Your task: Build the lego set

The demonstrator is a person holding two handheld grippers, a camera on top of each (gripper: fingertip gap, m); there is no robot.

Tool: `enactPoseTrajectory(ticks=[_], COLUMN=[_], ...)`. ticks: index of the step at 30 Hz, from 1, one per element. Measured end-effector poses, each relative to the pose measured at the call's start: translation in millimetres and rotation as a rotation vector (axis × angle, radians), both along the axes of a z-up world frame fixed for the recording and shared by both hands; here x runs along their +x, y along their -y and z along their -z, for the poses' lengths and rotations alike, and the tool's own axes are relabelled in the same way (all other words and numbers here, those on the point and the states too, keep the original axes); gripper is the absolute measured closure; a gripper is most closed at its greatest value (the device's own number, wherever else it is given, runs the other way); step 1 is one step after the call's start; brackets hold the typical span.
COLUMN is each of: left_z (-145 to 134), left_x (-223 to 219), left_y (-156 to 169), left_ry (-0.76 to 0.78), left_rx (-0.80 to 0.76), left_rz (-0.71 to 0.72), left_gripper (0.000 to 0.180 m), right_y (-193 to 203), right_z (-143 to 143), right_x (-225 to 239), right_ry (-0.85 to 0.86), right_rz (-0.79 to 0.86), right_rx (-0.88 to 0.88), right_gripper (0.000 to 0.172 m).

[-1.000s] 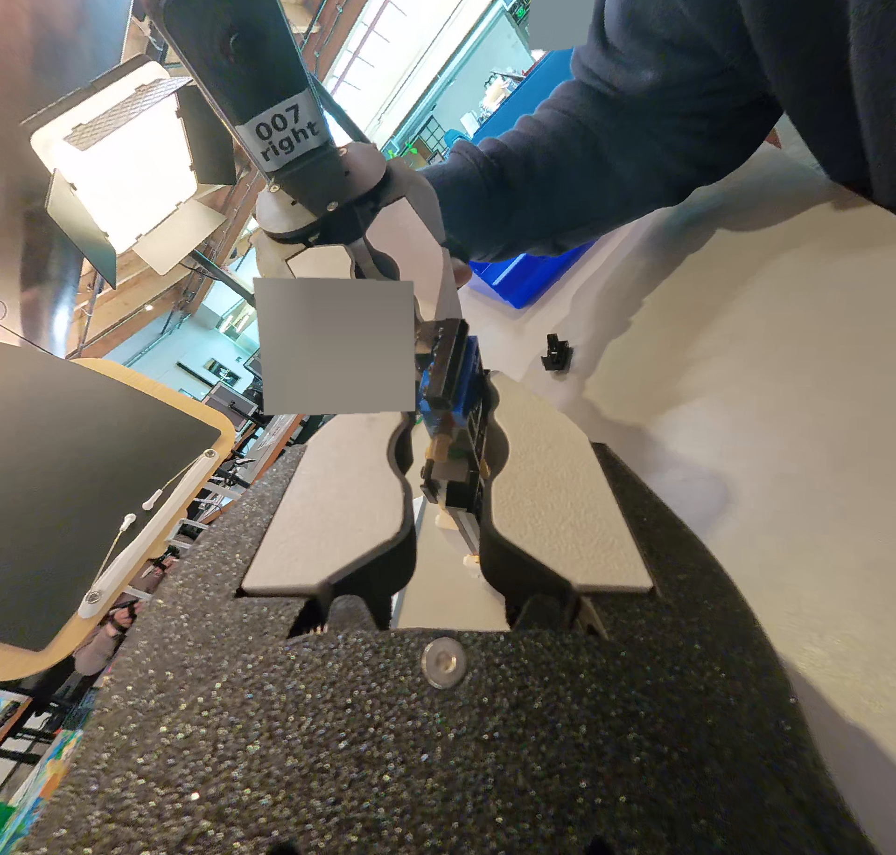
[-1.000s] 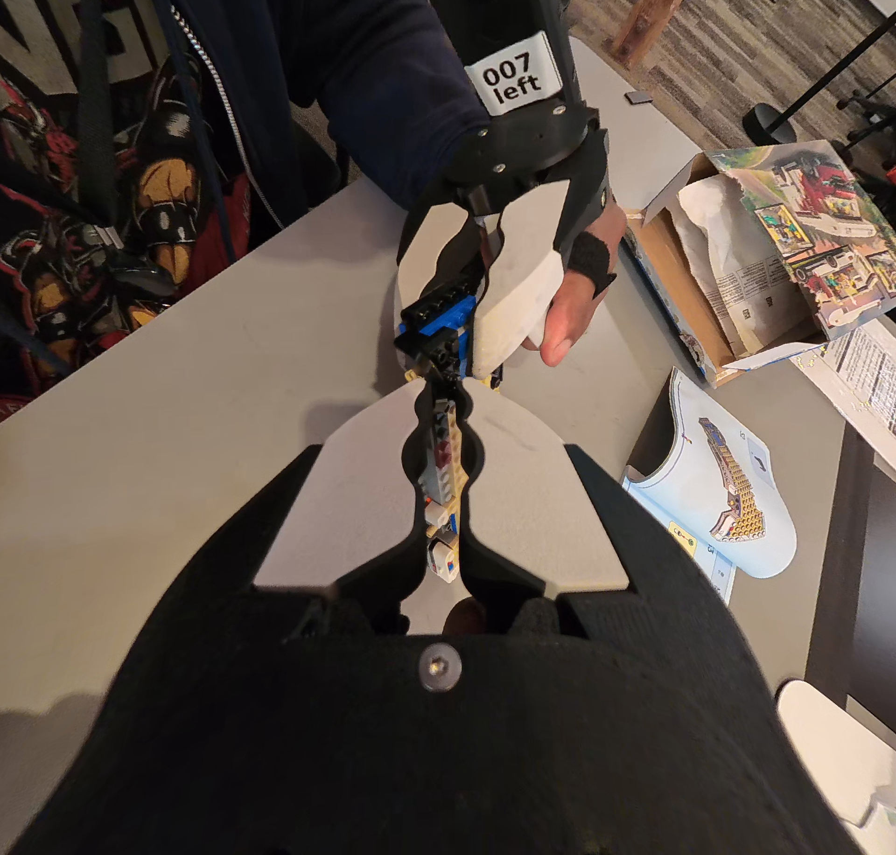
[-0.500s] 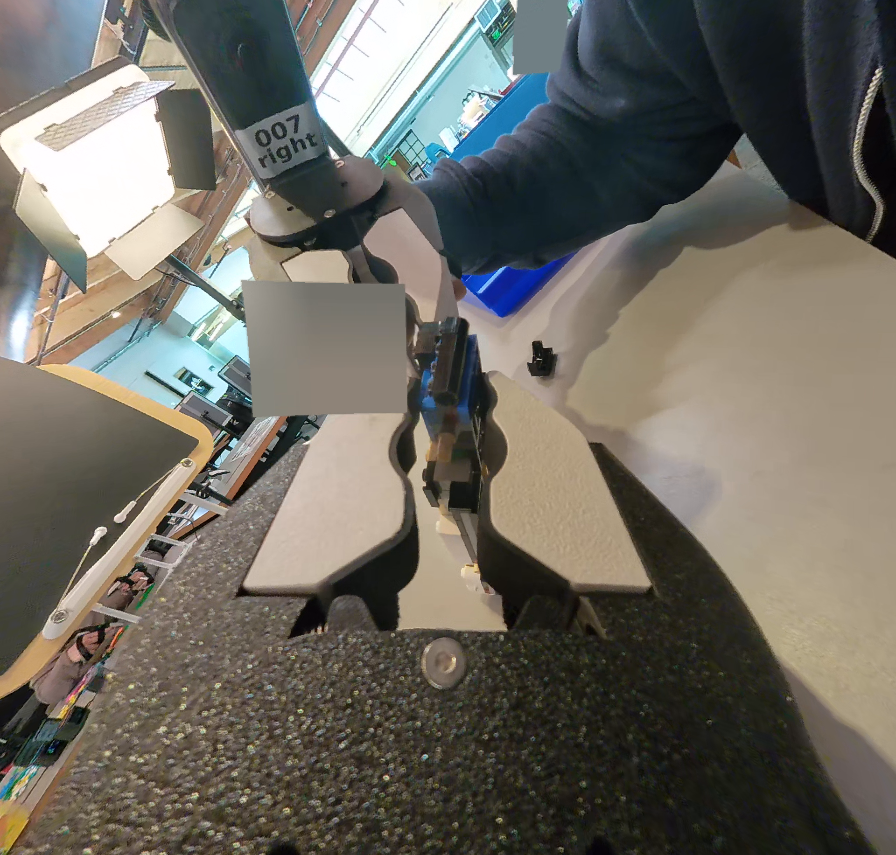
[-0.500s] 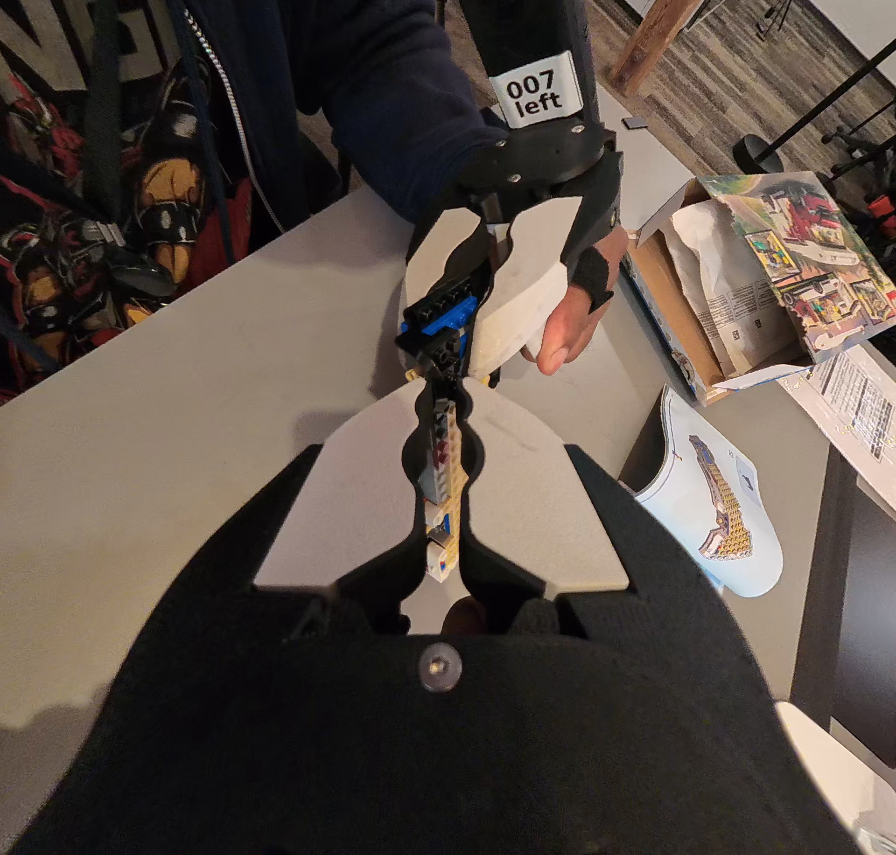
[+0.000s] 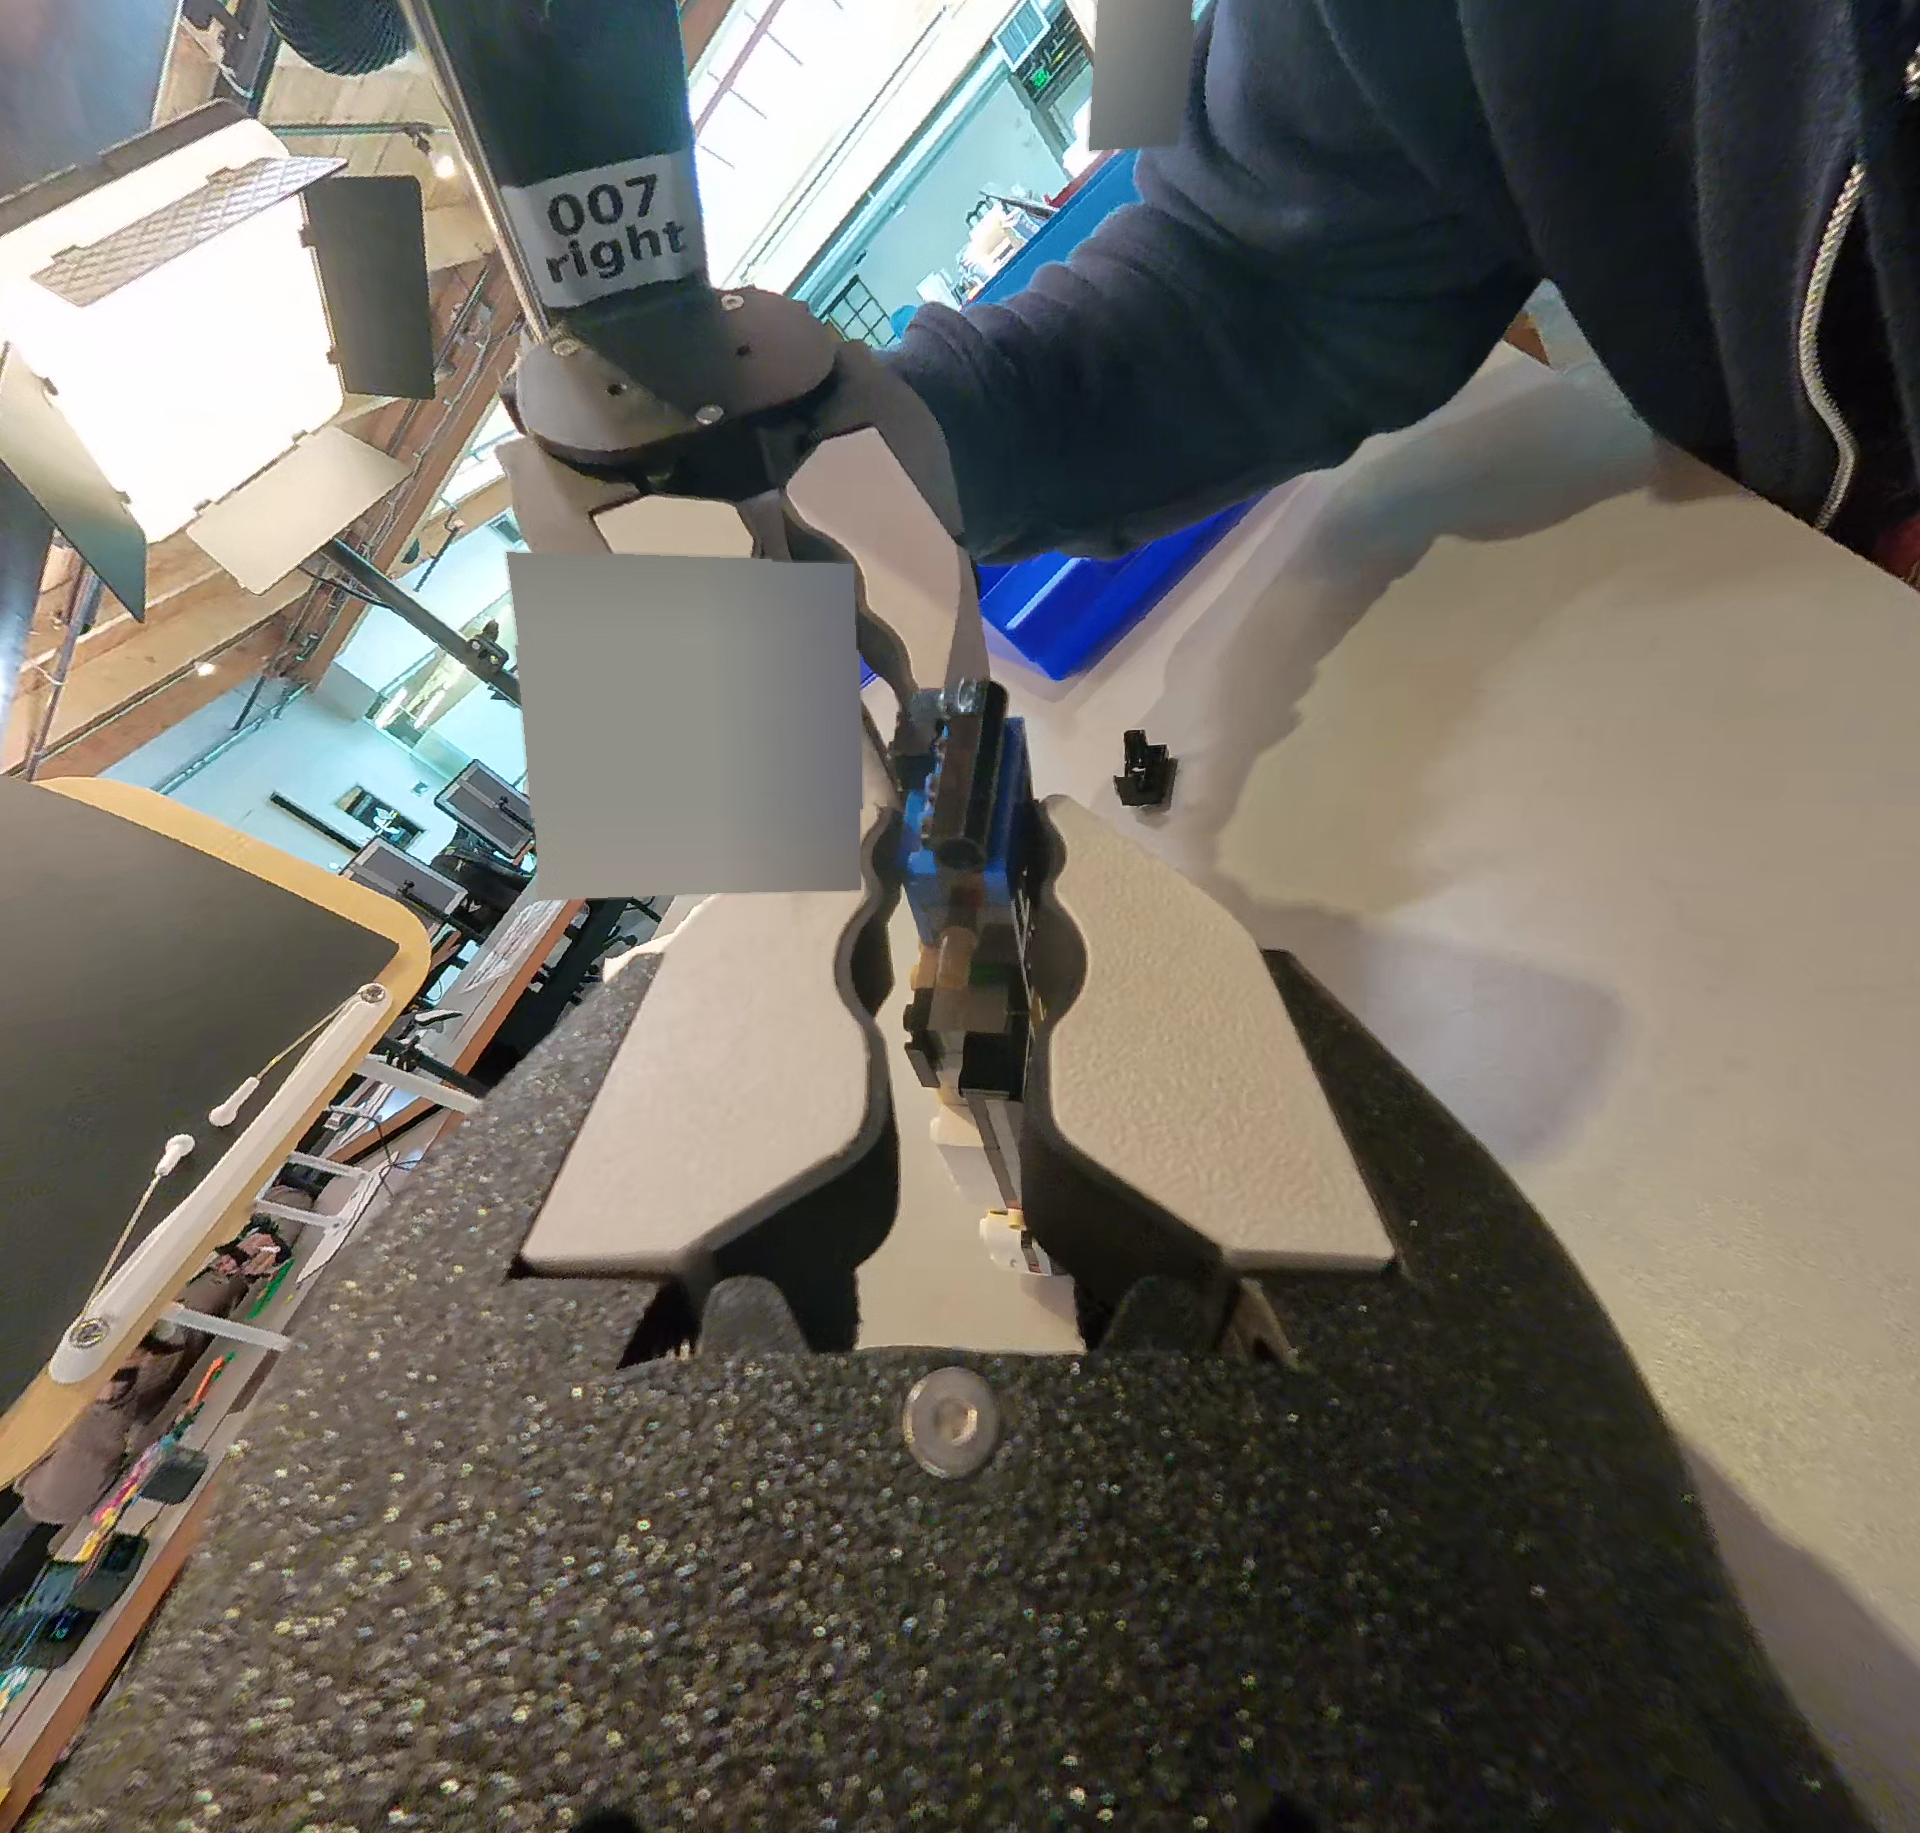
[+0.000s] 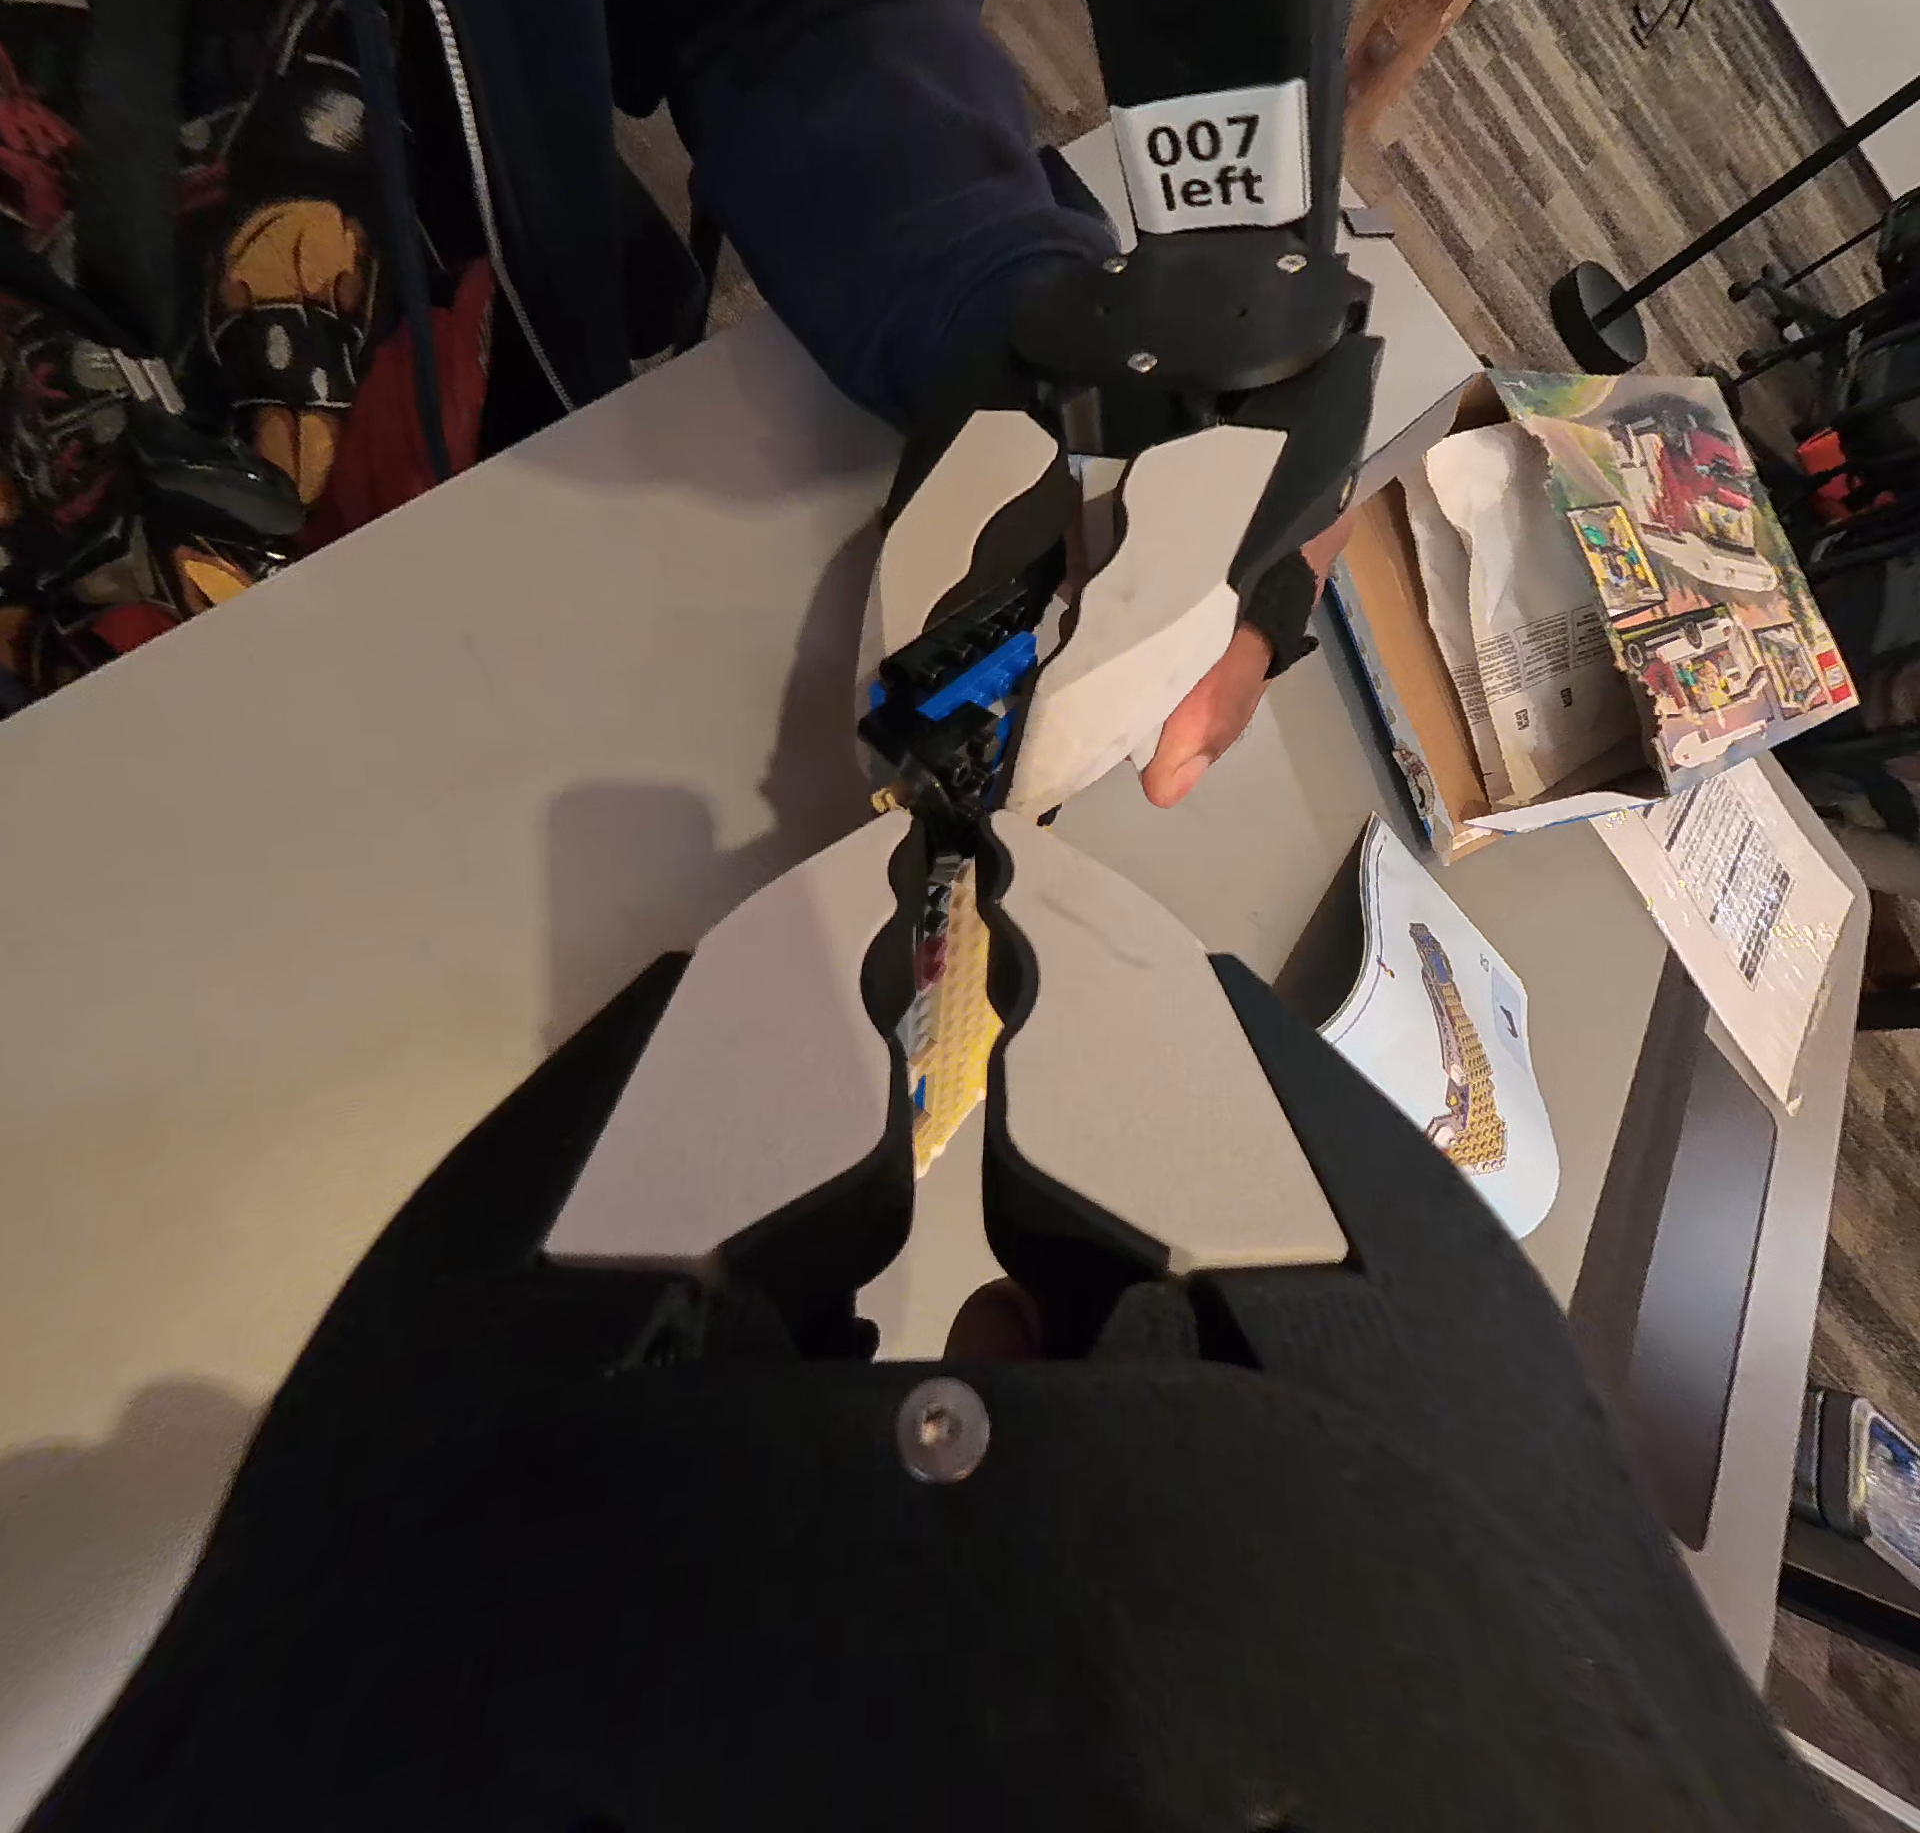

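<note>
Both tools tilted since a second ago; the tan plate's studded face now turns toward the right wrist camera. Left tool clamps the blue-and-black brick block, pads pressing both sides. Right tool is closed on the thin tan studded plate assembly, meeting the block at 12 o'clock. Loose small black brick piece lies on the pale grey worktop at 1 o'clock. Curled instruction booklet at 3 o'clock, open cardboard set box at 2 o'clock. The step looks like joining two sub-builds; next probably needs stud alignment, then firm pressing together.
</note>
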State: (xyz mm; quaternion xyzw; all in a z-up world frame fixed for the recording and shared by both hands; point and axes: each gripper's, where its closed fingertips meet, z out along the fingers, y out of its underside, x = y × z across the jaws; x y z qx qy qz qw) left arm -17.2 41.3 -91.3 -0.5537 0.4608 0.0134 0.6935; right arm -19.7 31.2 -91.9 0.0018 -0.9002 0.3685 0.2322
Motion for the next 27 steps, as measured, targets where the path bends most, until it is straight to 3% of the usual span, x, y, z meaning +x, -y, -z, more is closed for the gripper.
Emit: enactPoseTrajectory(ticks=[10, 27], left_z=[-1.4, -10.0], left_x=[-4.5, -15.1], left_y=[-0.4, -2.3], left_ry=[0.029, 0.102], left_rx=[-0.011, 0.001], left_rz=[0.001, -0.030], left_gripper=[0.158, 0.158], right_y=[2.1, -4.0], right_z=[1.7, -3.7], right_x=[-5.7, -11.3], right_ry=[0.028, -0.116], right_rz=[-0.004, 0.109], right_rx=[-0.044, -0.144], right_gripper=[0.154, 0.141])
